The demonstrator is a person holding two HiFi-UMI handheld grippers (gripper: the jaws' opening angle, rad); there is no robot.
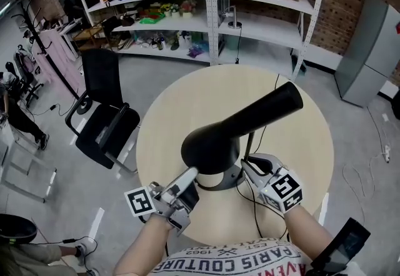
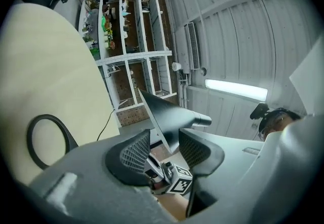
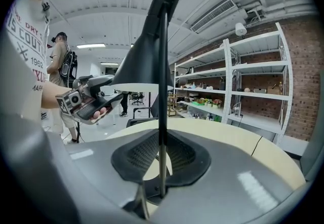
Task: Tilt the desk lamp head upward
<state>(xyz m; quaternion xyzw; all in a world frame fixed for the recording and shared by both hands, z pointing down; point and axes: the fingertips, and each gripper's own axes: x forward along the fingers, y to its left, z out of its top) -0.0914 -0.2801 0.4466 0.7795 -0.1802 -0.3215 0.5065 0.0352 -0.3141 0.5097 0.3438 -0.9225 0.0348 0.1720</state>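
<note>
A black desk lamp stands on the round beige table (image 1: 187, 100). Its wide cone head (image 1: 209, 143) hangs low over the ring base (image 1: 234, 180), and its neck runs up to the right. My left gripper (image 1: 190, 176) is open at the head's near-left rim; in the left gripper view (image 2: 164, 147) the lamp head (image 2: 167, 114) shows just beyond the spread pads, untouched. My right gripper (image 1: 247, 165) is shut on the thin upright stem (image 3: 162, 111), which runs between its pads (image 3: 161, 154), with the cone head (image 3: 147, 61) above.
The lamp's cable (image 1: 259, 206) trails over the table's near edge. A black office chair (image 1: 103, 122) stands left of the table. White shelving (image 1: 206, 12) full of items lines the back, and a grey cabinet (image 1: 369, 50) stands at the right.
</note>
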